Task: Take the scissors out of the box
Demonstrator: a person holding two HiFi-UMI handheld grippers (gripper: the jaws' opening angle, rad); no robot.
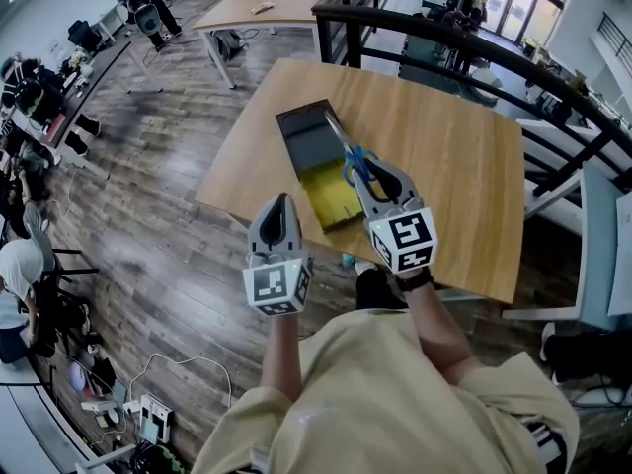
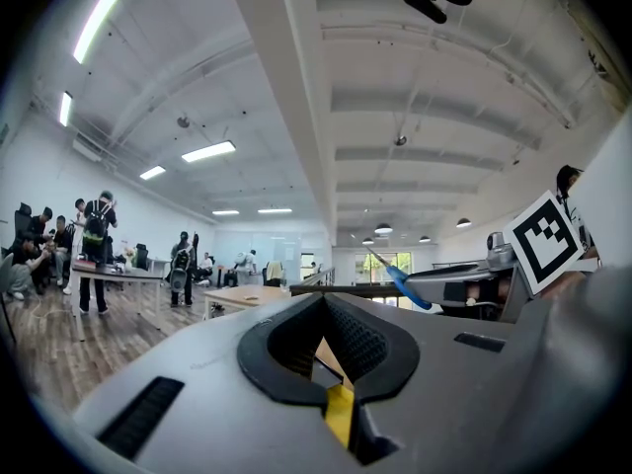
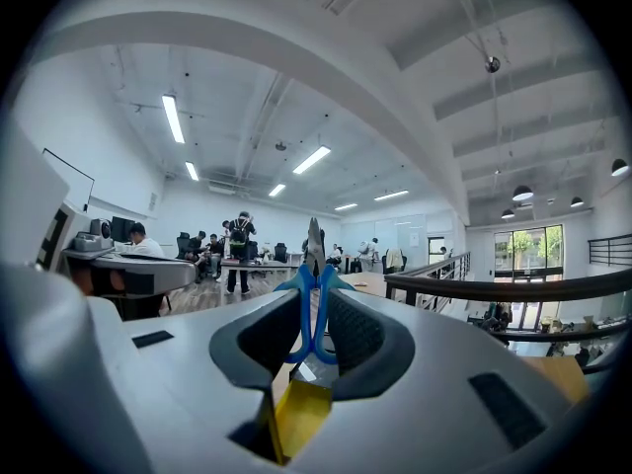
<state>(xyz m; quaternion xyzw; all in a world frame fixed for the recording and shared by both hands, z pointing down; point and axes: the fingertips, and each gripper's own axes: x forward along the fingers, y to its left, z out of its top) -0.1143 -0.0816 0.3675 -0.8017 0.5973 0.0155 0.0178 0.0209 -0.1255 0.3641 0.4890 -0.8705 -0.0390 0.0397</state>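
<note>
Scissors (image 1: 337, 132), blue-handled, clamped in the right gripper (image 1: 359, 169) and held above the open box (image 1: 308, 148).

The handles sit pinched between the right jaws, with the closed blades pointing out ahead and away from the person. Both gripper views show the scissors against open room, with no box wall round them, so they appear lifted free. The box has one dark half and one yellow-lined half. It lies slantwise by the near left edge of the tabletop (image 1: 449, 161), its yellow end towards the person, and nothing else can be made out inside. The left gripper (image 1: 278, 201) hangs just off that same edge, jaws together on nothing. Status: removal looks done in the main. What is probably left is to carry the scissors aside and set them down on bare tabletop.
</note>
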